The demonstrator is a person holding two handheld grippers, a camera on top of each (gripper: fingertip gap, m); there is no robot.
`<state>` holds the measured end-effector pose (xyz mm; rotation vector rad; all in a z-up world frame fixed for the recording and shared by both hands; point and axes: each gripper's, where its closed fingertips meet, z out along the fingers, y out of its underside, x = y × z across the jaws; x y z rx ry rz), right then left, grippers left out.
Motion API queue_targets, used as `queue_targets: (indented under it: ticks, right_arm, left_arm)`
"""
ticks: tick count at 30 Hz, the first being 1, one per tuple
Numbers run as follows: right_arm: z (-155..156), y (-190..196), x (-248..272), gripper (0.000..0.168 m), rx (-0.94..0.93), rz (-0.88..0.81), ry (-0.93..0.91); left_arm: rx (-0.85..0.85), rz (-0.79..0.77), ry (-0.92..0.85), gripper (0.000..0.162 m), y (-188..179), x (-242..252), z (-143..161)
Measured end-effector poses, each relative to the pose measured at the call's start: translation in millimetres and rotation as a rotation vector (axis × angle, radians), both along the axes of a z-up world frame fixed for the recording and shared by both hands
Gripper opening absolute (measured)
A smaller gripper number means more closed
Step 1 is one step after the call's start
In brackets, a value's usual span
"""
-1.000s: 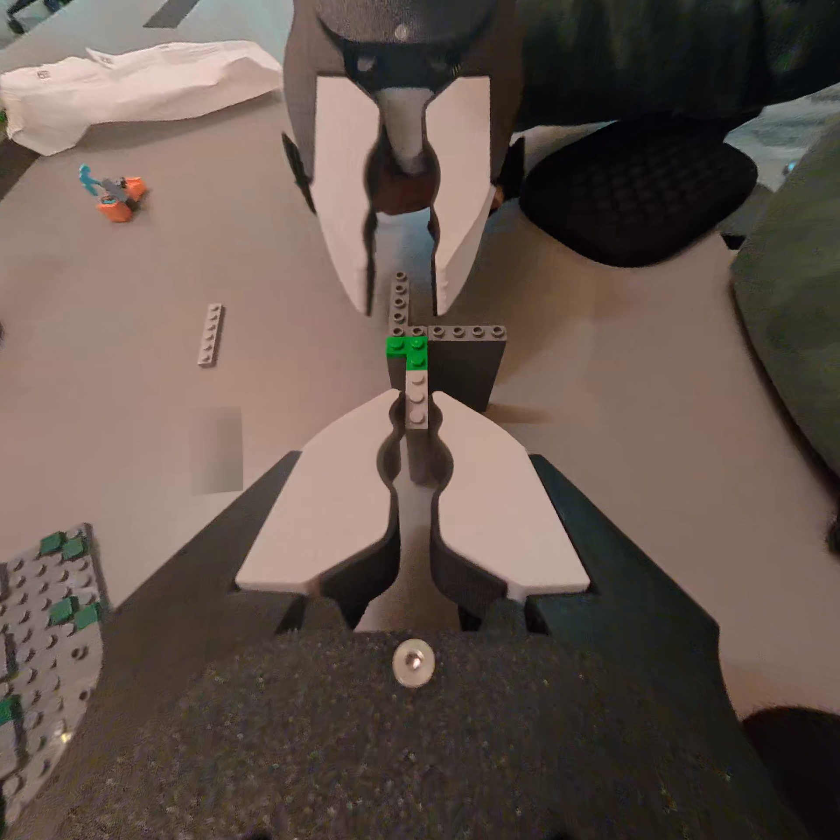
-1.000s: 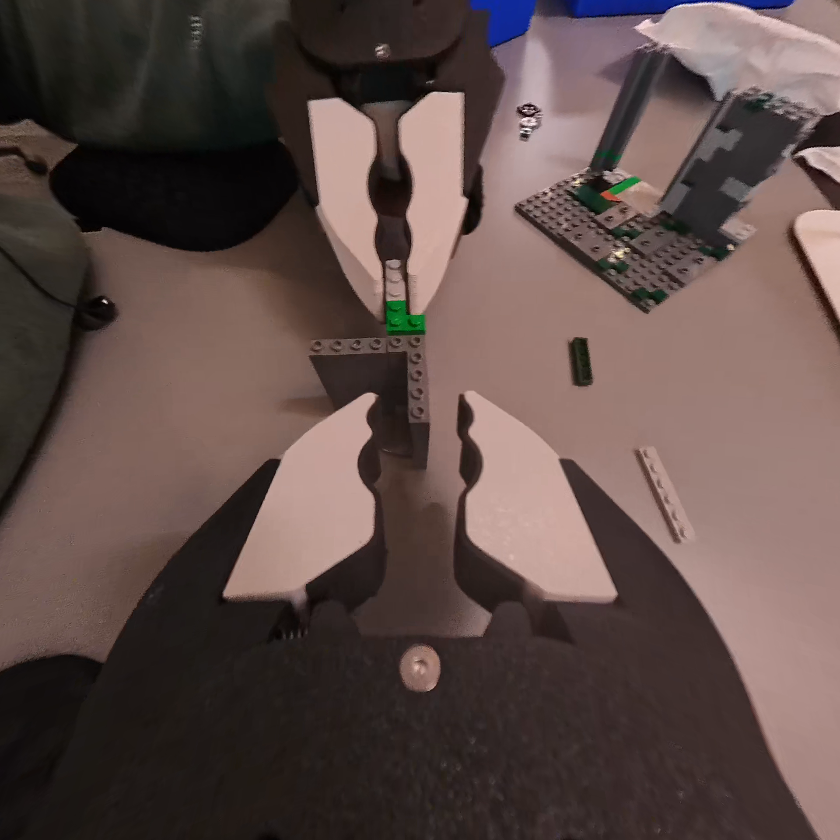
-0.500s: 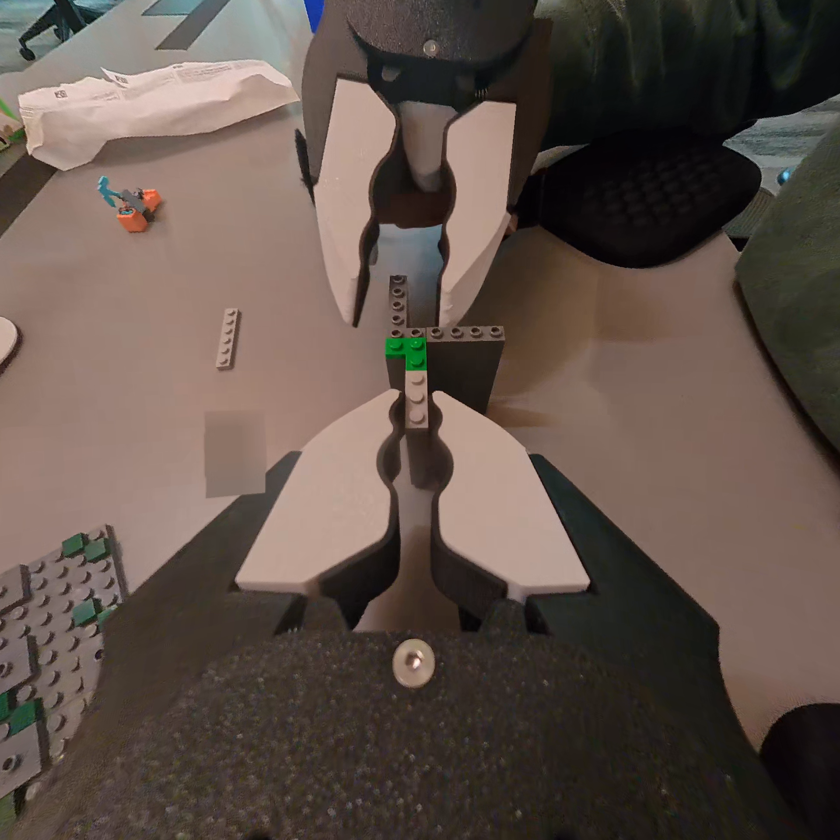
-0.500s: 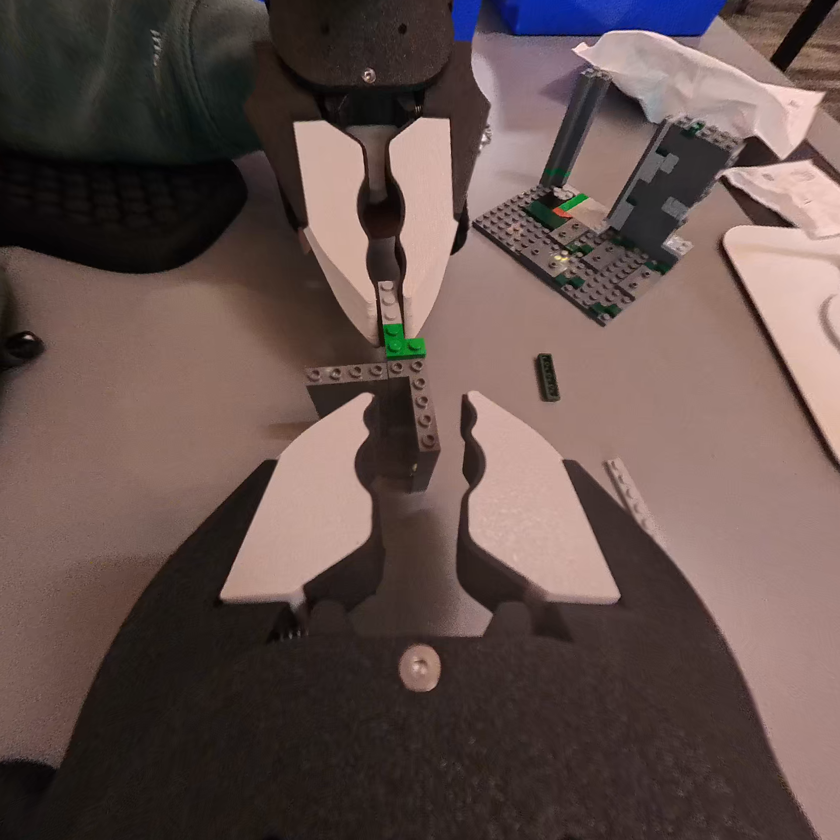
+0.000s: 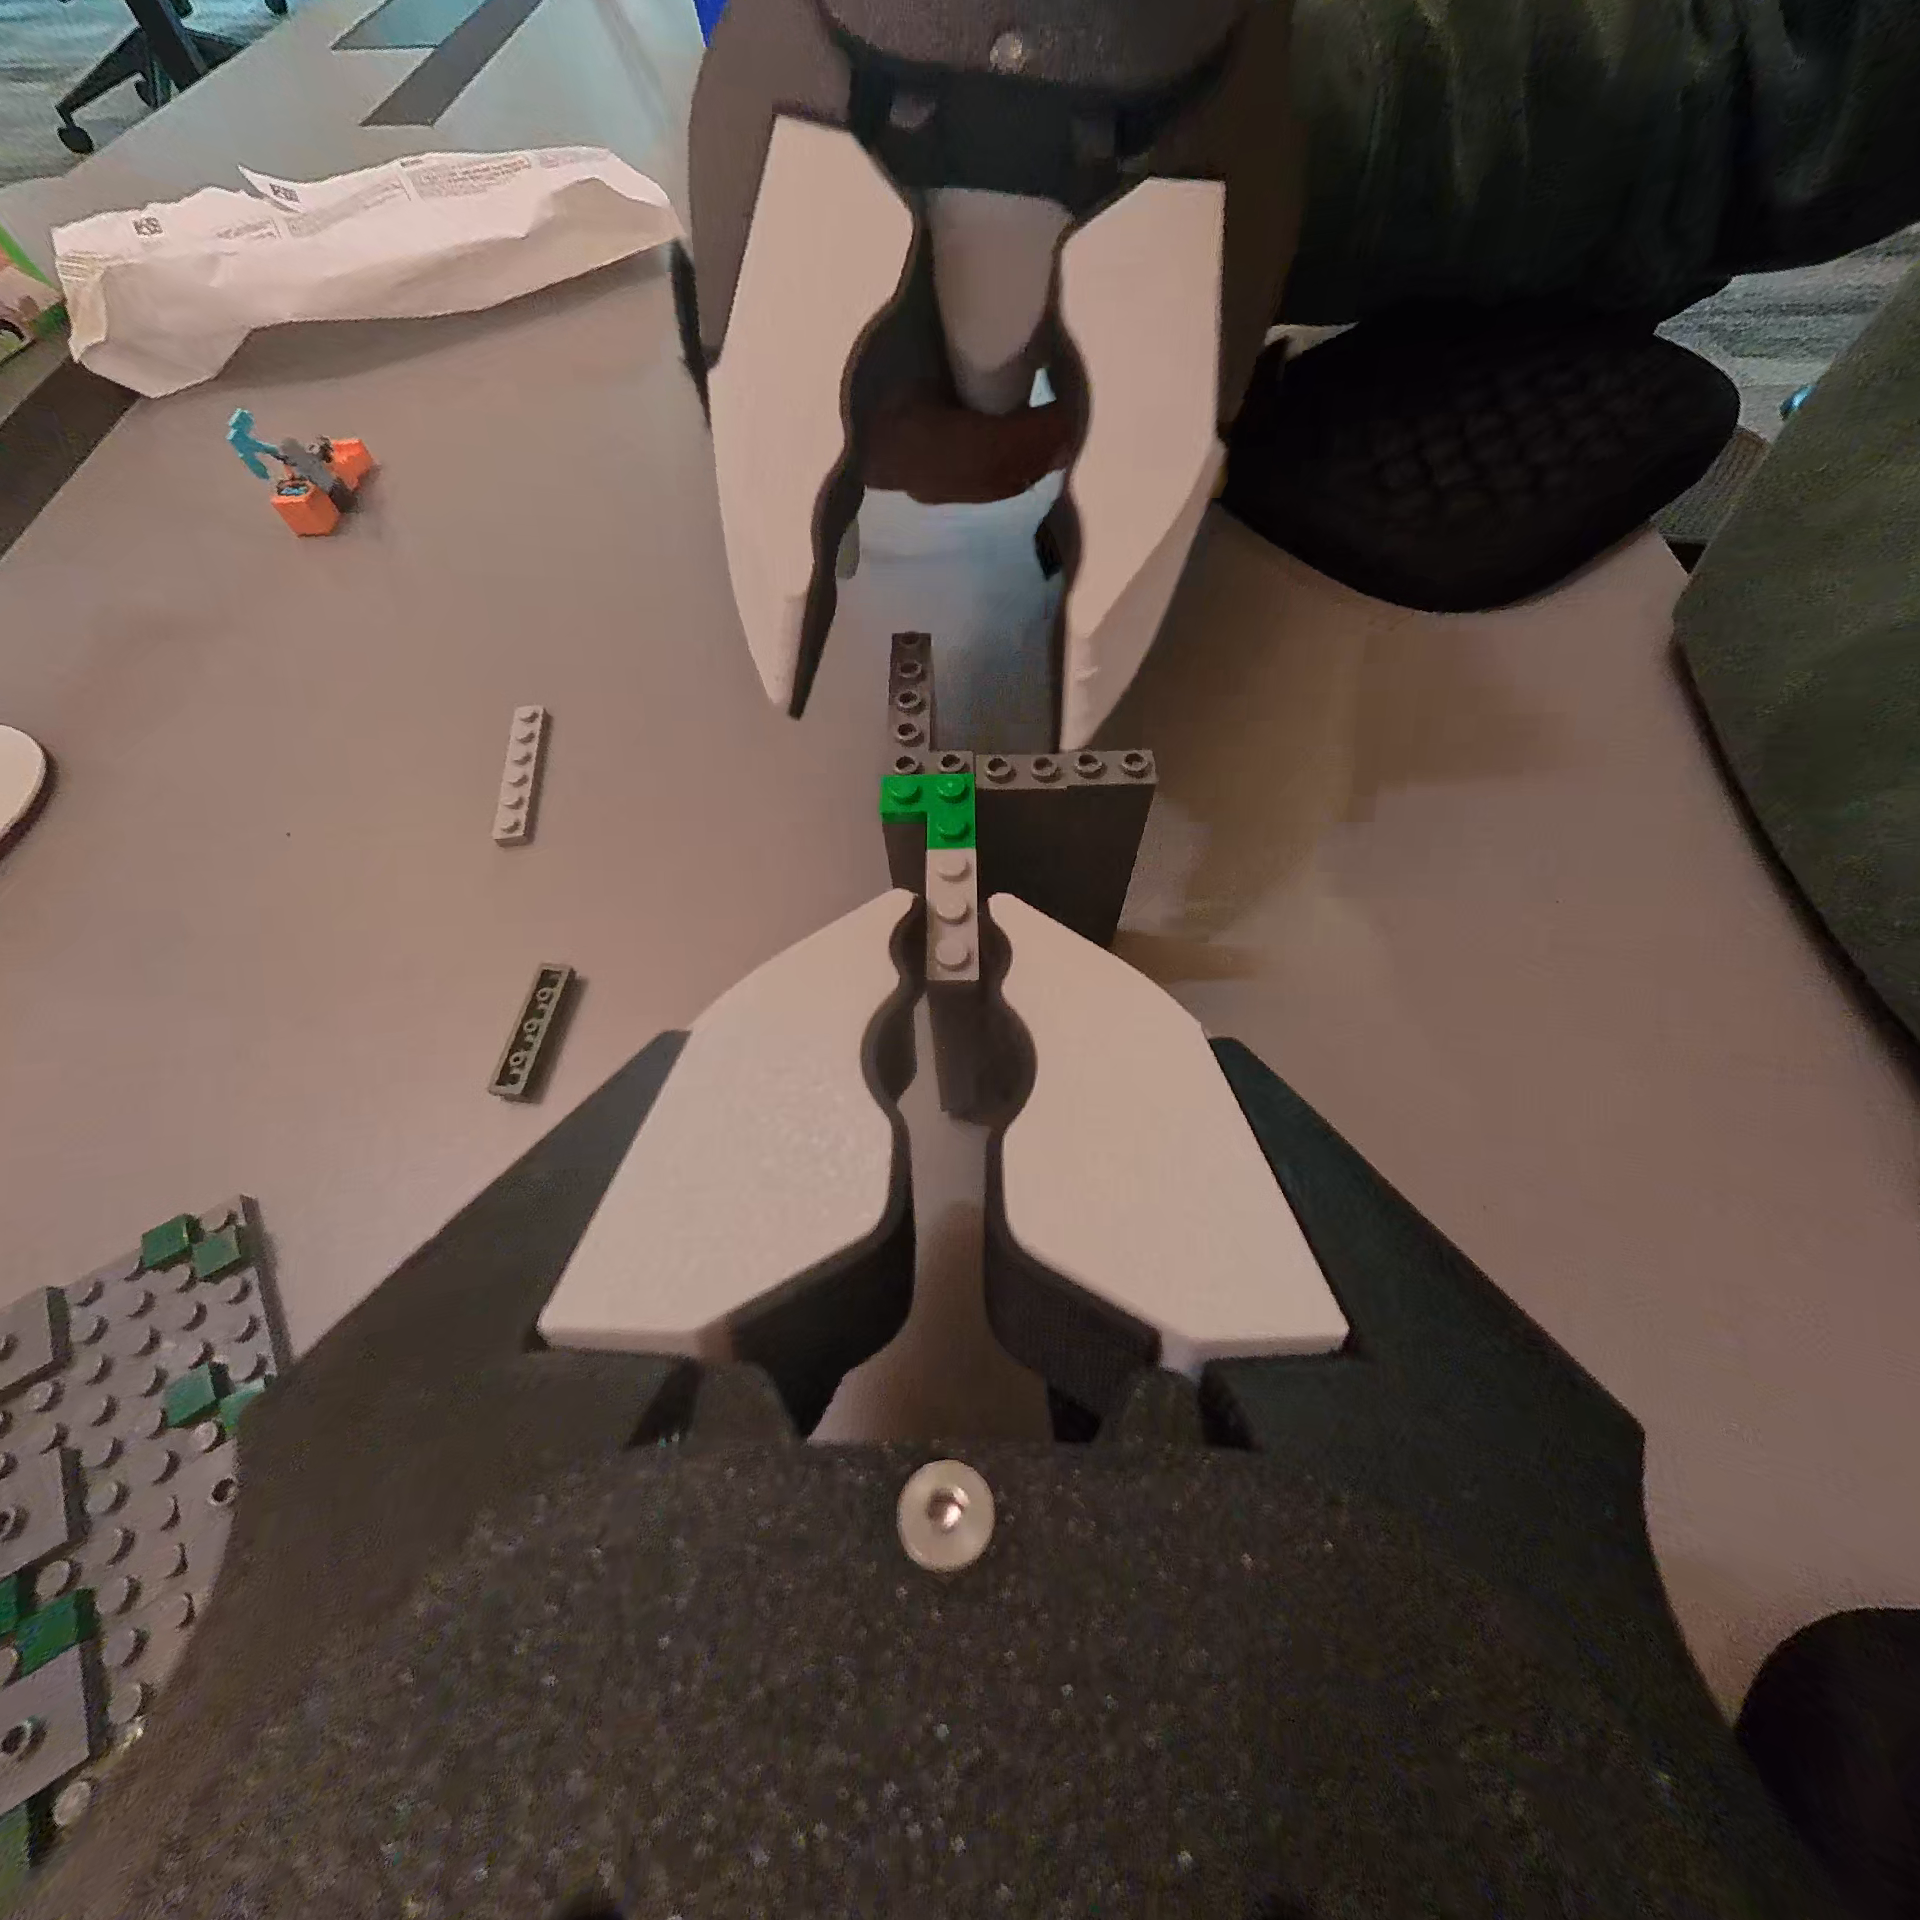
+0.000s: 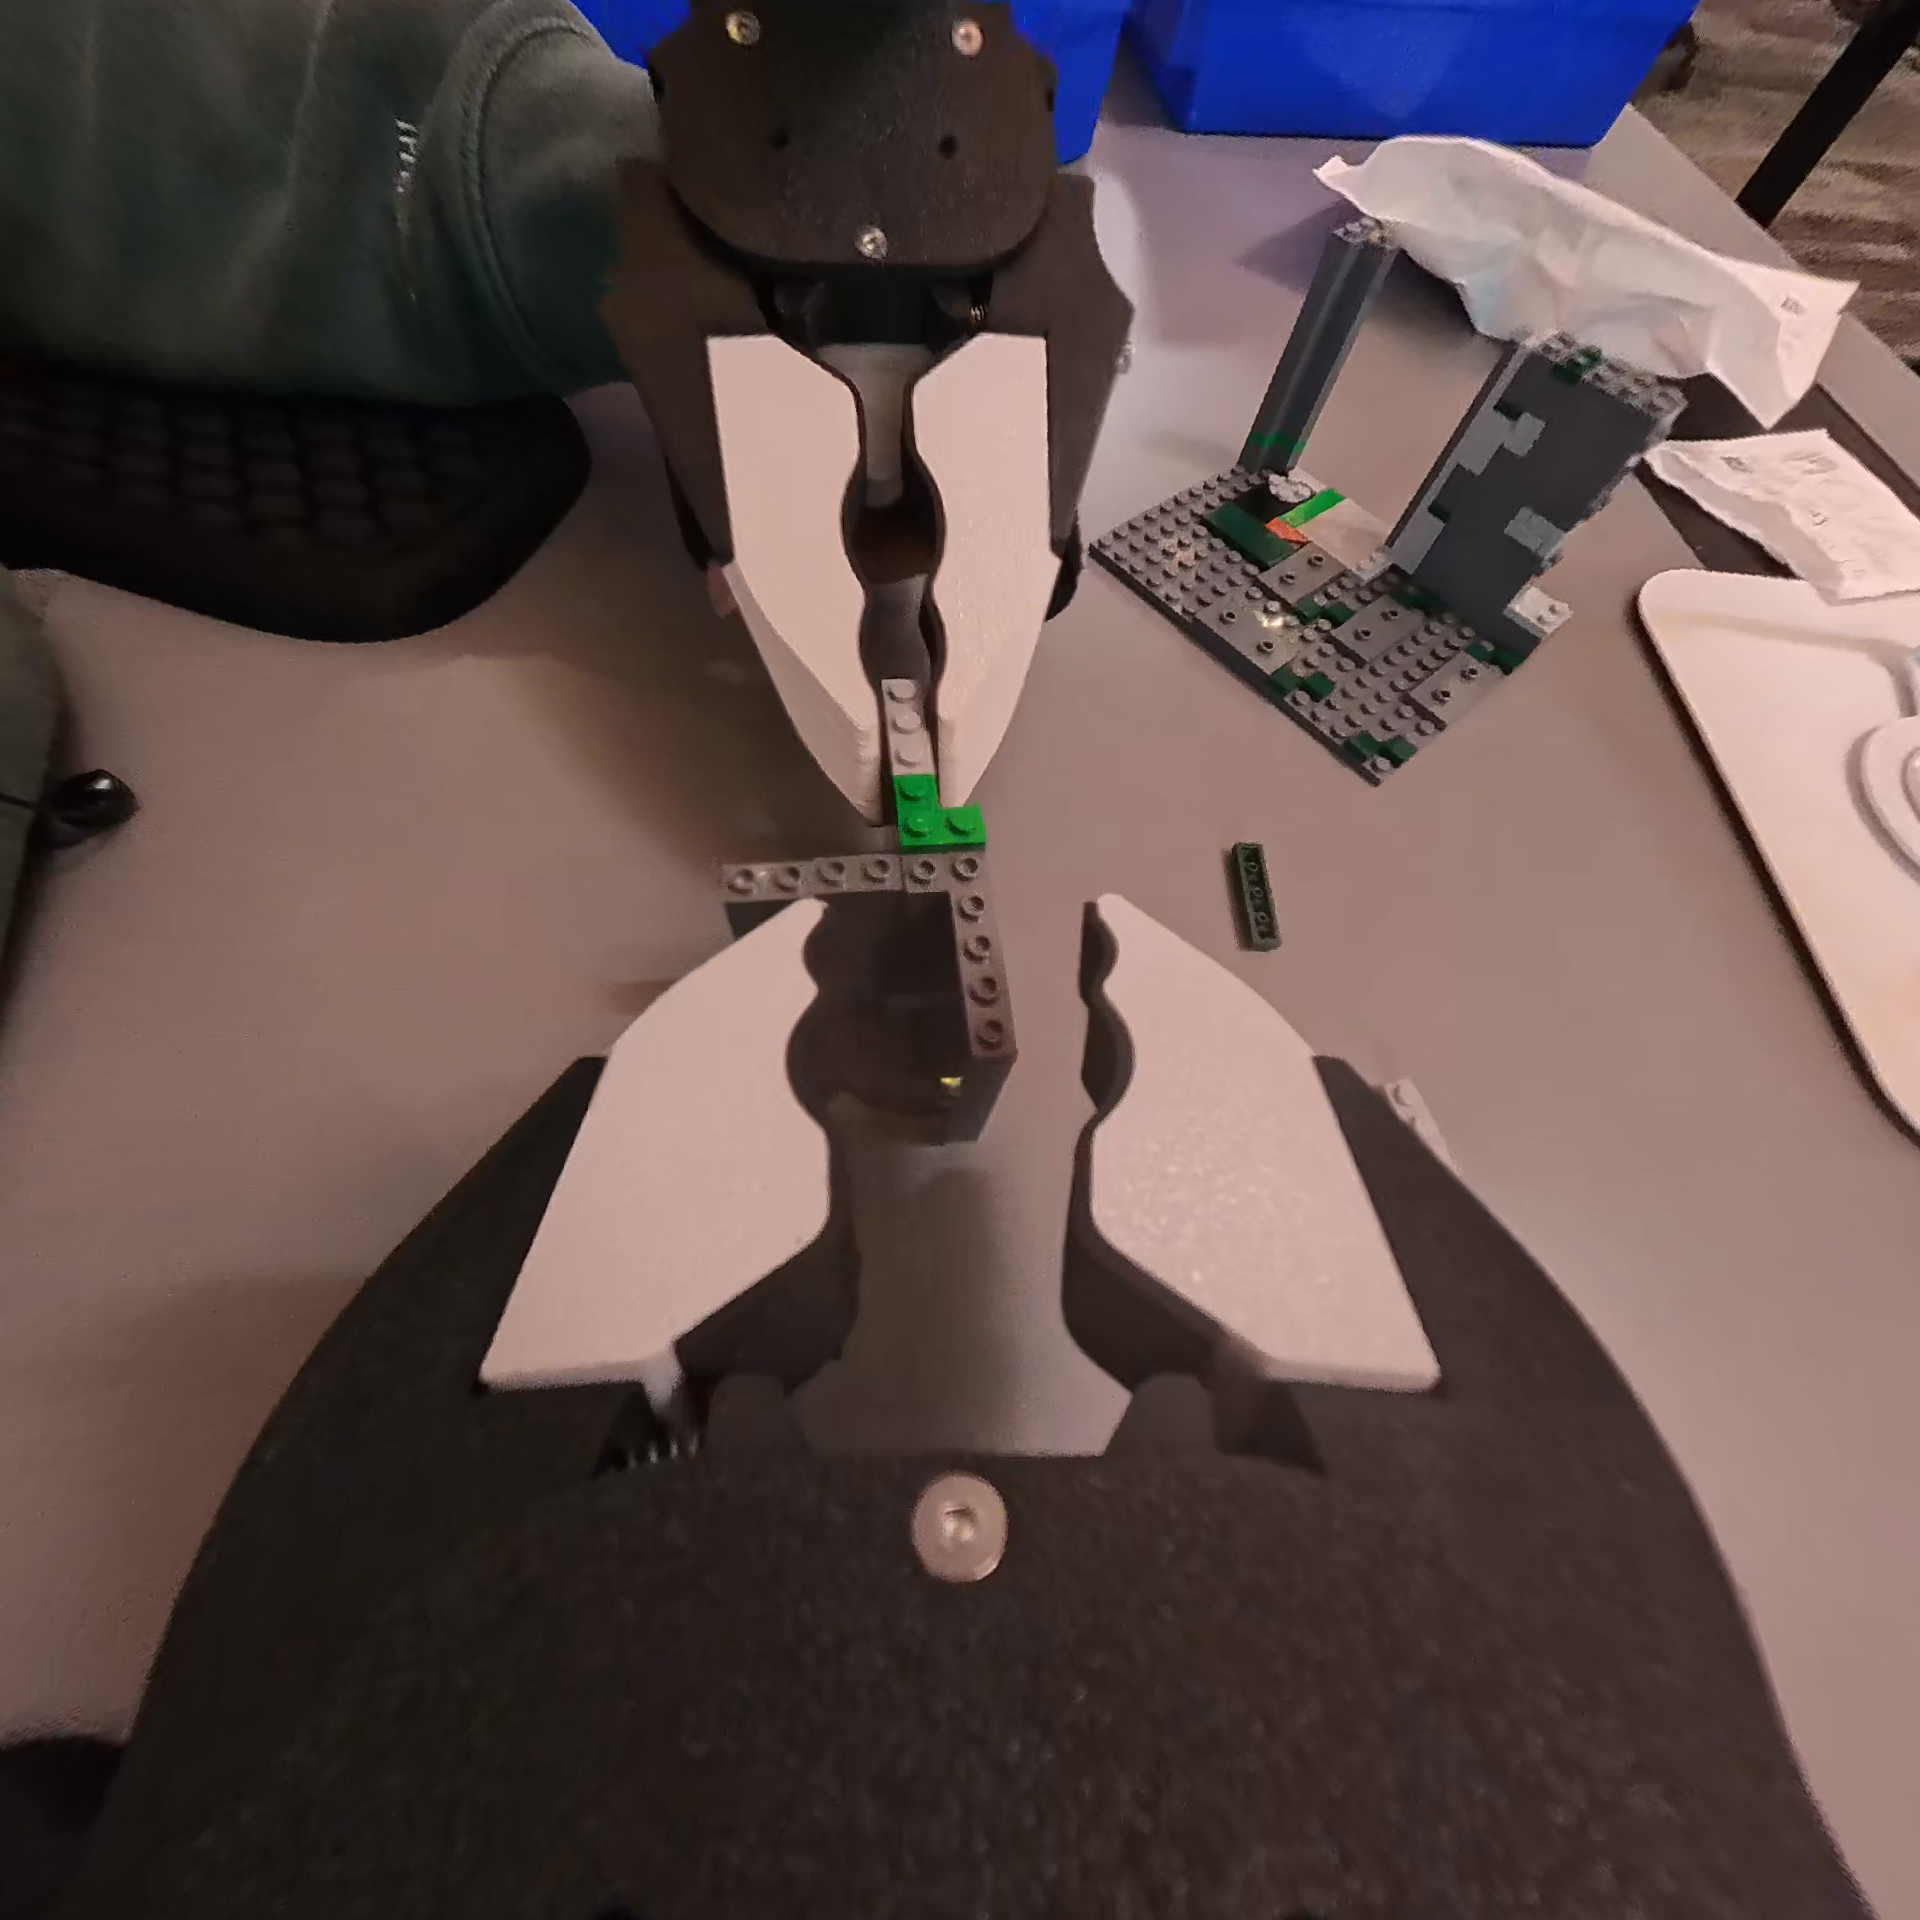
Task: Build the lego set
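While the left gripper (image 5: pixel 951 909) clamps the lego wall (image 5: pixel 1060 831), the right gripper (image 6: pixel 951 904) straddles it, released.

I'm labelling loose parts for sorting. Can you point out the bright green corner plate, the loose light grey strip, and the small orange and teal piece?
bright green corner plate (image 5: pixel 940 802), left wrist view, its studded top.
loose light grey strip (image 5: pixel 520 774), left wrist view, mid-length.
small orange and teal piece (image 5: pixel 312 483), left wrist view, its orange block.
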<state>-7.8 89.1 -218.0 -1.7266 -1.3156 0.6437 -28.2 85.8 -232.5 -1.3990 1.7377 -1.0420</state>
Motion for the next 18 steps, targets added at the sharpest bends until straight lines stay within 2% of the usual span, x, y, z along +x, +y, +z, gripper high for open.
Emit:
queue_targets:
  ticks: [5, 11, 18]
  right_arm:
    - [6, -8, -9, 0.059, 0.098, -0.020, -0.050]
    - [4, -4, -1, 0.058, 0.074, -0.047, -0.043]
    - [-9, 0, 4, 0.057, 0.044, -0.080, -0.049]
  left_arm:
    - [-0.006, -0.002, -0.004, 0.011, -2, 1, 0]
    - [0.013, 0.004, -0.005, 0.009, -2, -1, 0]
    - [0.065, 0.017, -0.008, 0.023, -7, 3, 6]
